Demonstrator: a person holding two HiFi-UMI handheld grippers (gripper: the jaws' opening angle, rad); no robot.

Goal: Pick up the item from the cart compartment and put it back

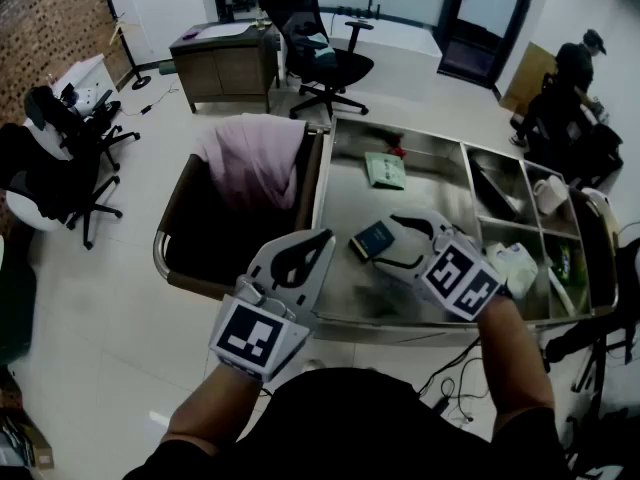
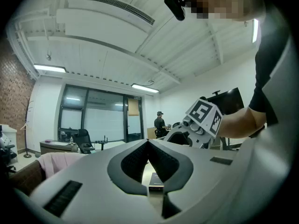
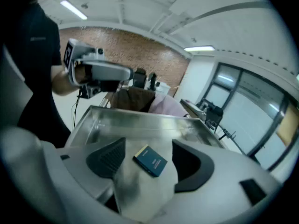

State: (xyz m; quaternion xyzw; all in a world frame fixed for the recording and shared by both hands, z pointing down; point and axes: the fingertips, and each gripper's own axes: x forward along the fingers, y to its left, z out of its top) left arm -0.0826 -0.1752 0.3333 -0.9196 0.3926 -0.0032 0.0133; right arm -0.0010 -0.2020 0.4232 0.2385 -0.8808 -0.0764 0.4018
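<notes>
A small dark blue box lies flat on the steel floor of the cart's large compartment. My right gripper stands open just right of it, one jaw on either side of the box's near end. In the right gripper view the box rests between the pads, and neither pad touches it. My left gripper is shut and empty, hovering over the cart's left rim, left of the box. From the left gripper view, the box shows just past the closed jaws.
A green packet lies at the back of the same compartment. A pink cloth hangs over the brown bag on the cart's left end. Small compartments at the right hold a white mug and white packs. Office chairs and a person are behind.
</notes>
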